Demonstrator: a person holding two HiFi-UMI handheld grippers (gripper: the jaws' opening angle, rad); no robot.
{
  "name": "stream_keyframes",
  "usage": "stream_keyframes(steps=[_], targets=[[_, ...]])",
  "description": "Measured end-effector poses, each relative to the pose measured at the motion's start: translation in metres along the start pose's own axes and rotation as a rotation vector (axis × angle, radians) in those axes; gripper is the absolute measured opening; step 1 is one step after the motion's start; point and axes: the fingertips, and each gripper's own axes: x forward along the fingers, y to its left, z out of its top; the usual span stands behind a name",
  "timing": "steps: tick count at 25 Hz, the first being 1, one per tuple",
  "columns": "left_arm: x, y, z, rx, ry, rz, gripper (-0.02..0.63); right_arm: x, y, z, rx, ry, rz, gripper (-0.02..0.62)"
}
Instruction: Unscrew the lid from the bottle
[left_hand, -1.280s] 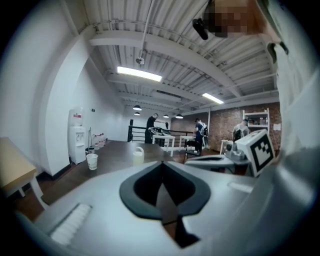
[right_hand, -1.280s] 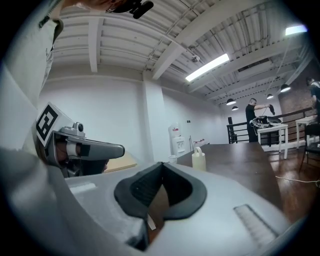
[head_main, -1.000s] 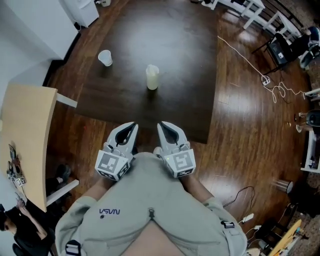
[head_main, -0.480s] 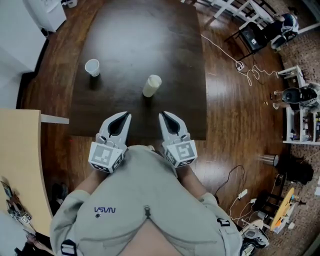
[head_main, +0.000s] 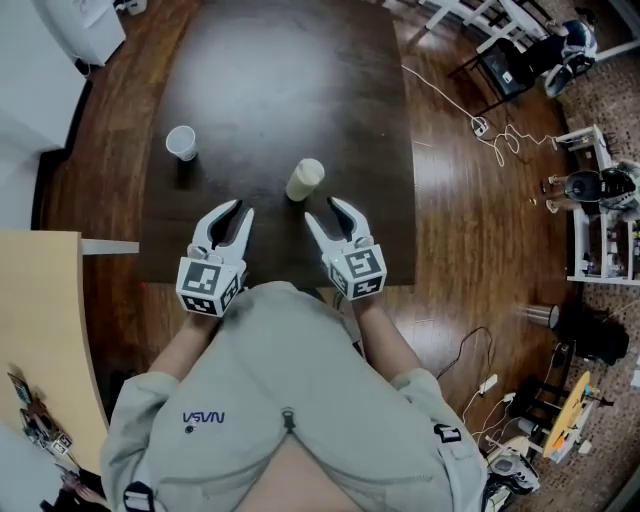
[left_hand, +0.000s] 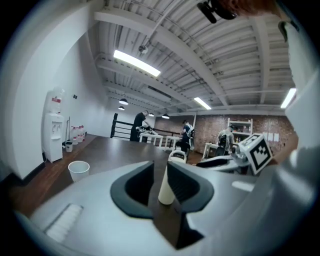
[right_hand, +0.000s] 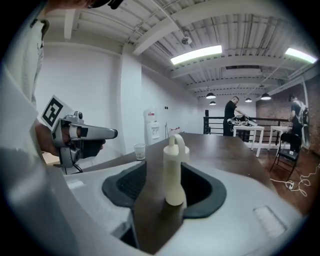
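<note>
The bottle (head_main: 305, 180) stands upright on the dark table (head_main: 280, 80), lid (right_hand: 176, 142) still seated, clear of the paper cup (head_main: 181, 143) at its 10 o'clock, so both tools have free access. The left gripper (head_main: 236, 212) sits at the bottle's 8 o'clock and the right gripper (head_main: 326, 212) at its 5 o'clock, near the table's front edge. This flanking position probably prepares one tool to steady the body while the other turns the lid. Both sets of jaws have just been opening: the left shows a narrow gap, the right a wider one. Each gripper view frames the bottle ahead through that gap, but nothing lies between the pads. Neither gripper touches anything.
</note>
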Motion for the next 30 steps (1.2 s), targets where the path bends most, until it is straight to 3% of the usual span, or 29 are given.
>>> stream_keyframes(steps=[5,9,20,30], targets=[[0.012,0.009,-0.018,-0.028,0.060,0.053,0.077,0.050,-0.007,-0.039,0.013,0.093,0.106,0.333],[0.016,0.008,-0.026,-0.046,0.105,0.075,0.077,0.085,0.000,-0.056,-0.024,0.129,0.201,0.380],[0.023,0.026,-0.054,-0.020,0.234,0.158,0.054,0.128,0.038,-0.074,-0.081,0.111,0.382,0.403],[0.016,0.033,-0.061,-0.016,0.285,0.157,0.054,0.141,0.059,-0.072,-0.135,0.042,0.446,0.404]])
